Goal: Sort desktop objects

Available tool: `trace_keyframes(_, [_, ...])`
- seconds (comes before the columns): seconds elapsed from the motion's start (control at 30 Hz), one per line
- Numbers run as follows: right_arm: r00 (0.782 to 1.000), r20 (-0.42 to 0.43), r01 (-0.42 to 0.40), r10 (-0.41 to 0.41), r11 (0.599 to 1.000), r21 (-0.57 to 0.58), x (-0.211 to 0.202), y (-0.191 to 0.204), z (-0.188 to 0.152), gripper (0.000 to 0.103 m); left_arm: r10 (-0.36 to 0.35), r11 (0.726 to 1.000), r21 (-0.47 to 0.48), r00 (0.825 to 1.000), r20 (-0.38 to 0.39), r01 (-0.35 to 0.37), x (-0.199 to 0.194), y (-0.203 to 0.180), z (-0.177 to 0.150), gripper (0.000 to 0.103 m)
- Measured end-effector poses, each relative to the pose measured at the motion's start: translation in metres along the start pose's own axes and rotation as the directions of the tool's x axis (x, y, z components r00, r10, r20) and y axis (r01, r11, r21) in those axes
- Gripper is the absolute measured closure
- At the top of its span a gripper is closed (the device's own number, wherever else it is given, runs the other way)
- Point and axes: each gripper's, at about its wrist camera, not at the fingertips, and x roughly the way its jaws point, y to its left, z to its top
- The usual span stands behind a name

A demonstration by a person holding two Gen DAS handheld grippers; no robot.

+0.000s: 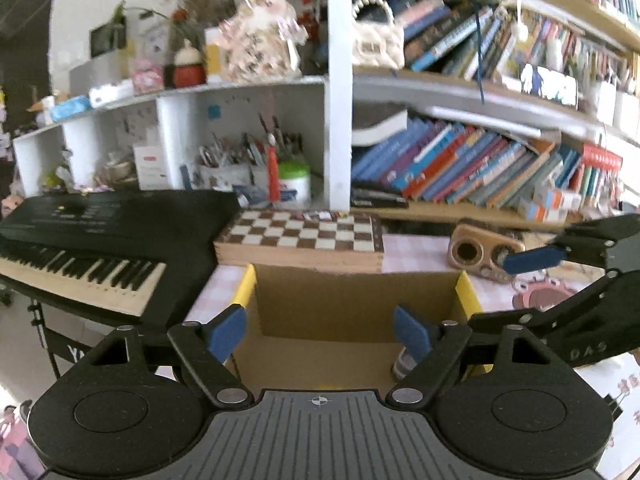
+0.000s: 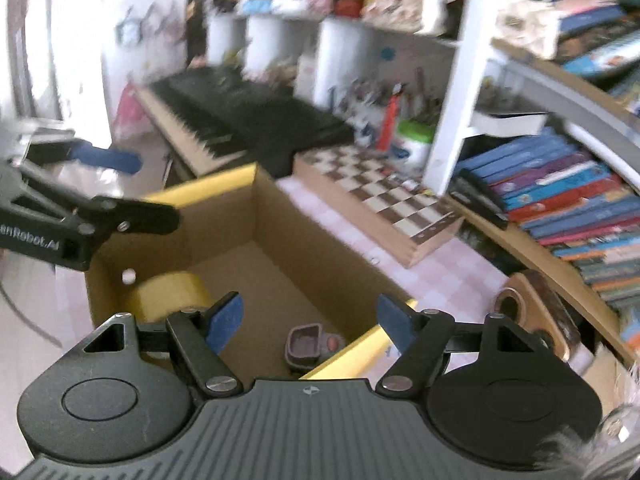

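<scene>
Both your grippers hang spread and empty over the box [image 1: 352,304]. Your left gripper [image 1: 320,330] has a small bottle [image 1: 402,364] below its right pad; your right gripper [image 2: 310,318] has a yellow roll [image 2: 168,292] left, a grey object [image 2: 308,344] below.

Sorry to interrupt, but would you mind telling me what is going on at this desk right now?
A person is sorting desk items into an open cardboard box using two handheld claws. Both the left claw and the right claw hover over the box, open and empty. Inside lie a yellow tape roll, a small brownish item and a small bottle. A chessboard and a wooden speaker sit on the desk outside the box.
</scene>
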Motion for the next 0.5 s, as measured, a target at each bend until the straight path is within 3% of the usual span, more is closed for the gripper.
trace_keyframes(0.2, [0.985,0.088,0.138,-0.148,0.984,0.11,-0.034,0.006,-0.01,0.03,0.047,0.998,-0.045,0.997,0.061,-0.044,-0.034,0.002,-0.01,0.014])
trace_keyframes(0.5, [0.95,0.129,0.246,-0.285,0.934,0.258,-0.078,0.029,-0.05,0.03,0.069,0.994,-0.091,0.994,0.086,-0.061,-0.075,0.003,-0.041,0.013])
